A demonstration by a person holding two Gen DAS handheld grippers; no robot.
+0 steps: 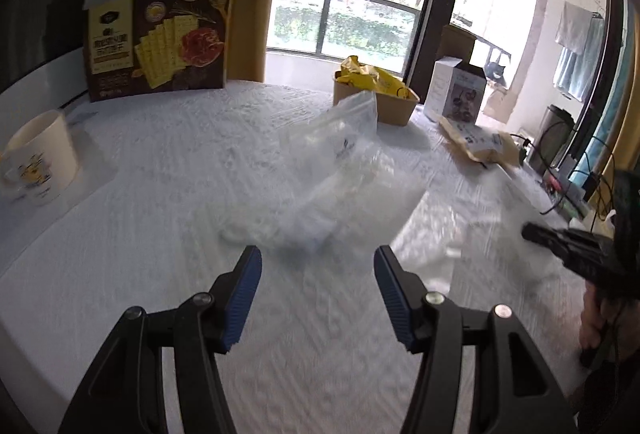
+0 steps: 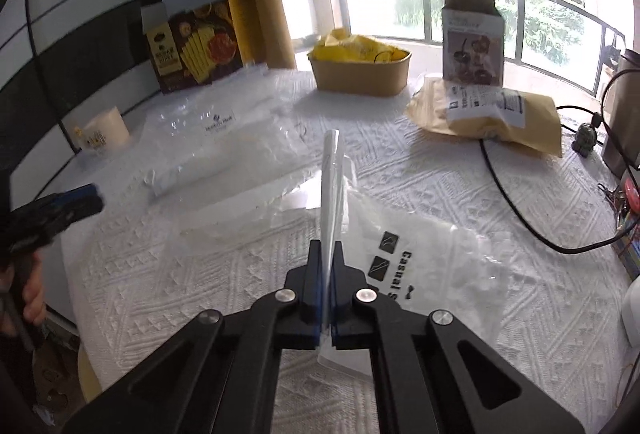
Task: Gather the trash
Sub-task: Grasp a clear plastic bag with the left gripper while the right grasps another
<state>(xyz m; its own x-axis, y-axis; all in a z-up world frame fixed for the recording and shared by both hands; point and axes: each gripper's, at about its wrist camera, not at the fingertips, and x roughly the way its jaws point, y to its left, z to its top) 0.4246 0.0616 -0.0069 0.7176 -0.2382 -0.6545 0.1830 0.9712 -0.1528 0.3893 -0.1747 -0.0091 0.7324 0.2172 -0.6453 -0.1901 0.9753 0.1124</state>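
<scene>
My right gripper (image 2: 328,248) is shut on the edge of a clear plastic bag (image 2: 424,254) printed with black letters, which drapes onto the white tablecloth. A second clear bag (image 2: 224,150) with a small label lies crumpled at the table's middle; in the left wrist view it (image 1: 336,150) sits just ahead of my left gripper (image 1: 318,254), which is open and empty above the cloth. The right gripper shows at the right edge of the left wrist view (image 1: 568,242). The left gripper shows at the left of the right wrist view (image 2: 68,202).
An open cracker box (image 1: 160,38) stands at the back left, a white mug (image 1: 38,158) at the left. A brown paper bowl of yellow wrappers (image 2: 360,68), a small carton (image 2: 472,46) and a padded mailer (image 2: 492,114) sit at the back right. A black cable (image 2: 516,206) crosses the cloth.
</scene>
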